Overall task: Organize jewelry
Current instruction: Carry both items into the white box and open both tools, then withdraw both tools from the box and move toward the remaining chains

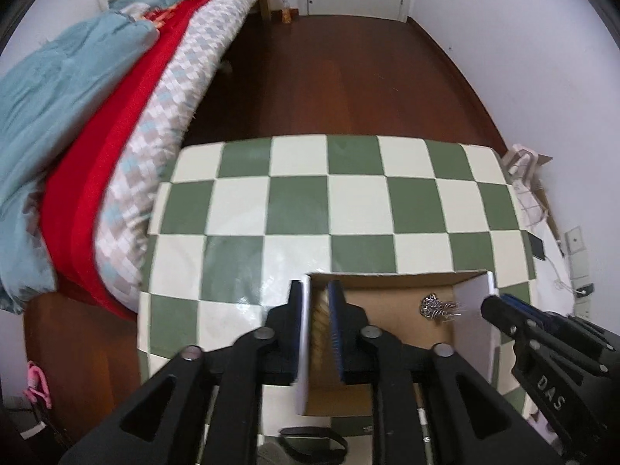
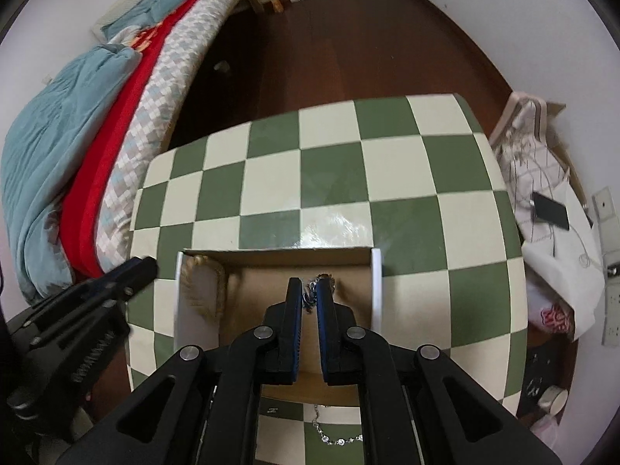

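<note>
An open cardboard box (image 1: 399, 333) with white side walls sits at the near edge of the checkered table (image 1: 329, 201). My left gripper (image 1: 319, 302) is shut on the box's left wall (image 1: 304, 333), beside a pale braided piece (image 1: 319, 329) inside. A silver jewelry piece (image 1: 438, 306) hangs from my right gripper's tip (image 1: 490, 304) over the box. In the right wrist view my right gripper (image 2: 309, 290) is shut on that silver piece (image 2: 310, 296) above the box floor (image 2: 267, 283). The braided piece (image 2: 203, 286) lies at the box's left. A silver chain (image 2: 337, 438) lies on the table below the box.
A bed with teal, red and patterned bedding (image 1: 97, 147) runs along the table's left. Dark wood floor (image 1: 348, 77) lies beyond the table. Bags, a phone (image 2: 550, 211) and cables sit to the right by the wall.
</note>
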{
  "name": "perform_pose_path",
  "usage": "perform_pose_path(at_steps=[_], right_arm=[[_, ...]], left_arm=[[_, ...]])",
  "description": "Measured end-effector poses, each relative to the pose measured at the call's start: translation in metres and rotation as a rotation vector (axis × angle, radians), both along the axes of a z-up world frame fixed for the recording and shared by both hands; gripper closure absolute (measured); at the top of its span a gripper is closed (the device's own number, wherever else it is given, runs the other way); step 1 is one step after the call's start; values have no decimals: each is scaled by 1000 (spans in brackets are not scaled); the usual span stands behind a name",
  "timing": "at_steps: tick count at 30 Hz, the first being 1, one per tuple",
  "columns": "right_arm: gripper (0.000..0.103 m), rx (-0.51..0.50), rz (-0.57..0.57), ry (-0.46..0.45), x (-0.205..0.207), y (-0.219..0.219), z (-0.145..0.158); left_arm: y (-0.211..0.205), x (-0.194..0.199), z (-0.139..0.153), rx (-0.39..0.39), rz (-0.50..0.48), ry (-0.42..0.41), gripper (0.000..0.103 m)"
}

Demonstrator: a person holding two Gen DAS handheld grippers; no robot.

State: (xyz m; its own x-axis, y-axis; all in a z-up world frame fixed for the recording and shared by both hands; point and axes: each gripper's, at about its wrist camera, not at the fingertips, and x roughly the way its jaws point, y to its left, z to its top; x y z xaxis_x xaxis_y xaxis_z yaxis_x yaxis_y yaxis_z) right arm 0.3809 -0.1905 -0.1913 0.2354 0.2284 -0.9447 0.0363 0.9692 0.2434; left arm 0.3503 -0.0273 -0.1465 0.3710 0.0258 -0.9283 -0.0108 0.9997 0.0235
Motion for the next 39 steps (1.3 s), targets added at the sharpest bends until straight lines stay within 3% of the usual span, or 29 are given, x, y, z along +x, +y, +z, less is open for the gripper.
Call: perform_pose_path(at_steps=[1,2,3,4,6,8,9,10,15,24,39], right_arm=[[81,-2,-4,5,-1,-2,0],[69,-12,-8,6,-2,-3,0],[47,-36,-12,0,-4,-4,1],[37,-61,-11,-8,-6,-5,2],[37,-107,-13,-14,-12,-5,5],[25,-145,-10,-14,-17,-4,5],[11,-170,-9,-12,-21,-4,5],[4,-193,-5,-11,-25,-3,4],[0,-227,29,0,-45,4,-4],[0,-256,15,-46,-75,10,5],[0,-296,-40,-228,-140,3,82]], left_arm=[[1,0,2,14,2,-13,68],[4,-1,5,30,8,-31,42],[7,-4,9,39,20,-55,22],[10,-5,11,48,31,-71,17],[16,-10,13,82,46,-91,9],[20,-15,12,105,57,-88,0],[24,-20,11,108,61,-94,0],[24,-23,11,113,65,-97,0],[27,-45,6,147,63,-113,0],[26,-86,14,133,69,-135,0],[23,-160,73,92,48,-281,0]])
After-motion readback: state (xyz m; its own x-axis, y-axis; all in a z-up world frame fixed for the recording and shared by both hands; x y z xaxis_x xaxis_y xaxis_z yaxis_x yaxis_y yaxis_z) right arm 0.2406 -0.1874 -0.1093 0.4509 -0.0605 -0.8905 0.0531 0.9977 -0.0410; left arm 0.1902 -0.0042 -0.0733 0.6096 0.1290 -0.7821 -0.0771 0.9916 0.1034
